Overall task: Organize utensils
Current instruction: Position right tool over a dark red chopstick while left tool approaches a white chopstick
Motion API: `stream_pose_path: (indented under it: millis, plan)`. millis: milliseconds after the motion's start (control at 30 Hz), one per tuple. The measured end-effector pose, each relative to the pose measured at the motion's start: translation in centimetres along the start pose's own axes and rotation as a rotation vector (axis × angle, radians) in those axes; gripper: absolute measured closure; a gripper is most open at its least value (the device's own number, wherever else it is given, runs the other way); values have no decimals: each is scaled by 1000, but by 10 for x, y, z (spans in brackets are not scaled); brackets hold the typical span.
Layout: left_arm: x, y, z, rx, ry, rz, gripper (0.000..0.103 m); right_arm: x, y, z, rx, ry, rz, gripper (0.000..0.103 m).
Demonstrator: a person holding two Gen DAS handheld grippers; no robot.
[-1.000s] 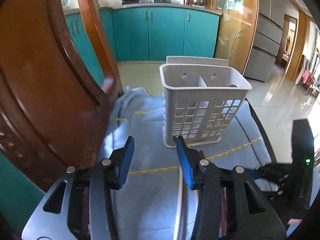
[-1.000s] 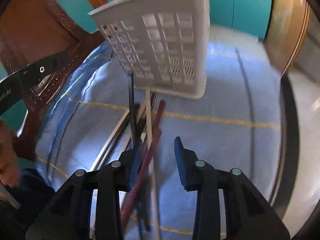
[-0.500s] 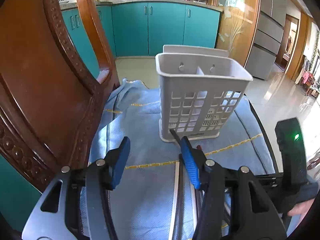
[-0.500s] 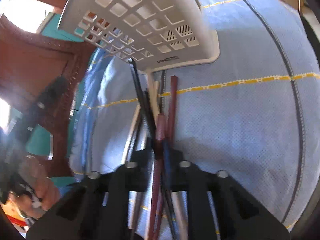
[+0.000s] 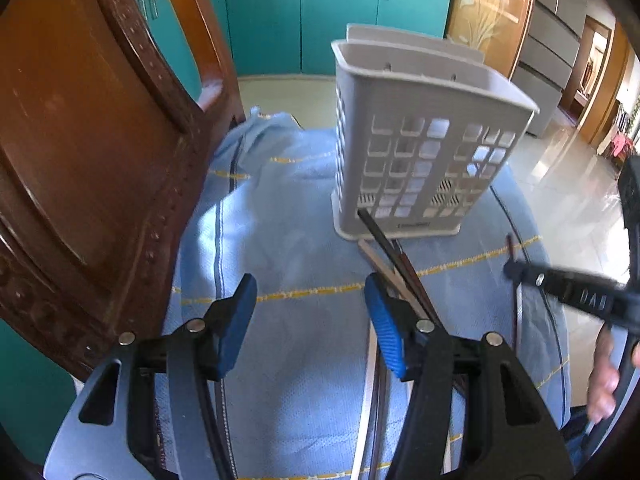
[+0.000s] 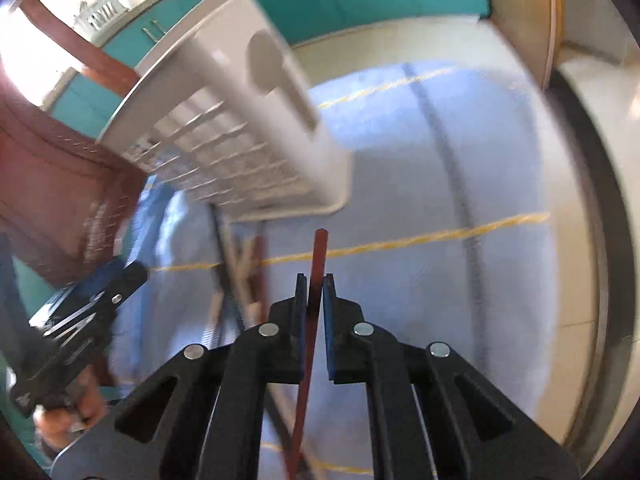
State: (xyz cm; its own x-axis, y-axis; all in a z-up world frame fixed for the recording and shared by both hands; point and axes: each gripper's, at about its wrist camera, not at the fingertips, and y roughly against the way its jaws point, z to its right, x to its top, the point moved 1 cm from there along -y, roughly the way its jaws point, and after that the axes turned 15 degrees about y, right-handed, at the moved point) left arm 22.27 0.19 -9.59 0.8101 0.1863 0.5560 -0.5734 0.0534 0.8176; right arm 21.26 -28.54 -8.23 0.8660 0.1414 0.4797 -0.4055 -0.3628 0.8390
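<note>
A white slotted utensil holder (image 5: 424, 152) (image 6: 240, 132) stands on the blue cloth (image 5: 280, 220). Several chopsticks (image 5: 396, 264) (image 6: 240, 272) lie in a bundle in front of its base. My left gripper (image 5: 308, 304) hovers low over the cloth; its jaws are opening, with only cloth between them and the bundle just beside the right finger (image 5: 384, 320). My right gripper (image 6: 316, 288) is shut on a red-brown chopstick (image 6: 318, 256), held clear of the bundle. In the left wrist view that gripper (image 5: 560, 284) reaches in from the right, the chopstick tip (image 5: 510, 248) sticking up.
A carved wooden chair back (image 5: 80, 160) stands close on the left. The cloth-covered table has a dark rim (image 6: 600, 200) on the right, with tiled floor beyond it. Teal cabinets (image 5: 300, 20) line the far wall. A hand (image 5: 604, 376) holds the right gripper.
My right gripper closed on the red-brown chopstick and carried it right, out of the bundle. My left gripper sank toward the cloth and its jaws widened.
</note>
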Motion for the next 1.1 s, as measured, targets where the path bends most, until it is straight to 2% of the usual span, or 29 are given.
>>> stream_pose_path:
  millis: [167, 267, 500, 767, 933, 1100]
  plan:
    - [-4, -12, 1, -10, 4, -49, 46, -3, -8, -4, -80, 69, -37, 96]
    - [-6, -17, 1, -16, 8, -70, 46, -4, -25, -17, -88, 85, -50, 96]
    - [-10, -23, -1, -12, 8, -85, 46, 1, -45, -17, -94, 80, -45, 96]
    - [-10, -26, -4, -16, 11, -97, 44, 3, -52, -5, -51, 25, -57, 95]
    - [-8, -24, -12, -24, 32, -102, 44, 7, -41, 3, -33, -6, -29, 87]
    - [-6, -25, -20, -54, 70, -127, 46, 2, -32, 7, 0, -18, -57, 86]
